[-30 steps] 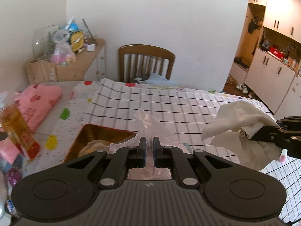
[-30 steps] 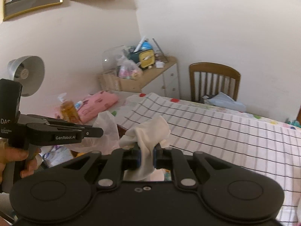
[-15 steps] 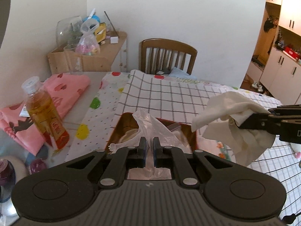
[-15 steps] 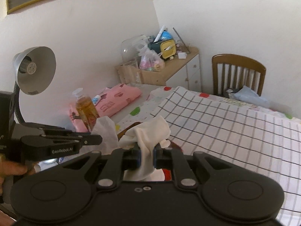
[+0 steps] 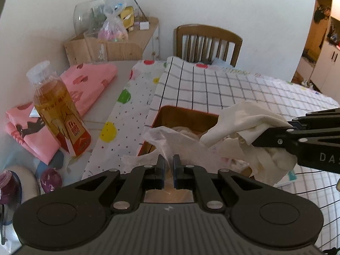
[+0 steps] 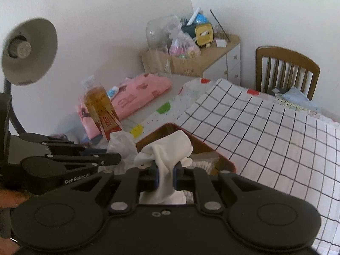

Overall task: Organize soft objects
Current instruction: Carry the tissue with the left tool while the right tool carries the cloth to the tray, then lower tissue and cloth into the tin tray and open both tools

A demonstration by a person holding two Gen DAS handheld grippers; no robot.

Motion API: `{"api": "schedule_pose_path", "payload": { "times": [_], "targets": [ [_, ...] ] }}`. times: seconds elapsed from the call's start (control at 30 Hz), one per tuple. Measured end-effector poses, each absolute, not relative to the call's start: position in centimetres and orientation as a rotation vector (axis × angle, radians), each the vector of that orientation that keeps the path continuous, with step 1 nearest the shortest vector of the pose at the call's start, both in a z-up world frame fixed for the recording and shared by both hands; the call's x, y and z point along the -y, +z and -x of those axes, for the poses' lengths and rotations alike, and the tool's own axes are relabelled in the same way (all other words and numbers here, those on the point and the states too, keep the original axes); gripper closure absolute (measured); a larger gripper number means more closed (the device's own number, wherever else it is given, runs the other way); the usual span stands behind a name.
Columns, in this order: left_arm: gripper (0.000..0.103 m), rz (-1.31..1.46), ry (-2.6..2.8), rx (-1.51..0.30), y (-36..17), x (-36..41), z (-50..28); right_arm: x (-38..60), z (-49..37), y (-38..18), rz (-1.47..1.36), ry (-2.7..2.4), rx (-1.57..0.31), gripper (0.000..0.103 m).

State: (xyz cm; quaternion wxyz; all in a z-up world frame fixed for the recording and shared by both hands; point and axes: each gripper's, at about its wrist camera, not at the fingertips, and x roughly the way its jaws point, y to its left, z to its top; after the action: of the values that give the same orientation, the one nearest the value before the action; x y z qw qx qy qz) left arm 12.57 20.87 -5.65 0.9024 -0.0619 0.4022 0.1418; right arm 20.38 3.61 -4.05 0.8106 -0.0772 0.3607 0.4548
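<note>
Two grippers hang over one red-rimmed box point(image 5: 180, 111) on the worktop point(image 5: 244, 89), each clenched on something soft. At the left gripper point(image 5: 167, 165) the jaws are nearly together, pinching a thin clear plastic bag point(image 5: 170, 140) that billows up and forward from the fingertips, above the near end of the box. At the right gripper point(image 6: 165, 171) the jaws clamp a bunched white cloth point(image 6: 167, 150), which stands up between the fingertips and droops below them, above the box's open top. Seen from the left wrist, the right gripper point(image 5: 250, 140) comes in from the right with the cloth point(image 5: 244, 127) draped over its tip, just right of the bag and overlapping it in that view. Seen from the right wrist, the left gripper point(image 6: 119, 157) lies to the left, the bag point(image 6: 122, 144) crumpled at its tip. Inside the box, pale soft things already lie beneath both loads; what they are I cannot tell. Left of the left gripper a bottle point(image 5: 57, 108) of amber drink stands upright beside a folded pink cloth point(image 5: 85, 87). Ahead of both grippers a wooden chair point(image 5: 207, 42) stands at the far edge of the checked covering.
</note>
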Motion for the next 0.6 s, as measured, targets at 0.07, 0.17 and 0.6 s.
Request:
{"api": "schedule_pose_path", "payload": {
  "times": [0.07, 0.17, 0.6],
  "targets": [
    [0.096, 0.131, 0.297, -0.847, -6.3, -20.9, -13.1, -4.1, -20.7, -4.8, 0.179, 0.970, -0.783, 0.091],
    [0.096, 0.123, 0.300, -0.866, -7.0, -20.9, -13.8, -4.8, -21.1, -5.9, 0.201, 0.966, -0.801, 0.091],
    [0.096, 0.130, 0.313, -0.902, -8.6, -21.4, -15.3, -6.2, -22.7, -8.5, 0.269, 0.952, -0.840, 0.085]
  ]
}}
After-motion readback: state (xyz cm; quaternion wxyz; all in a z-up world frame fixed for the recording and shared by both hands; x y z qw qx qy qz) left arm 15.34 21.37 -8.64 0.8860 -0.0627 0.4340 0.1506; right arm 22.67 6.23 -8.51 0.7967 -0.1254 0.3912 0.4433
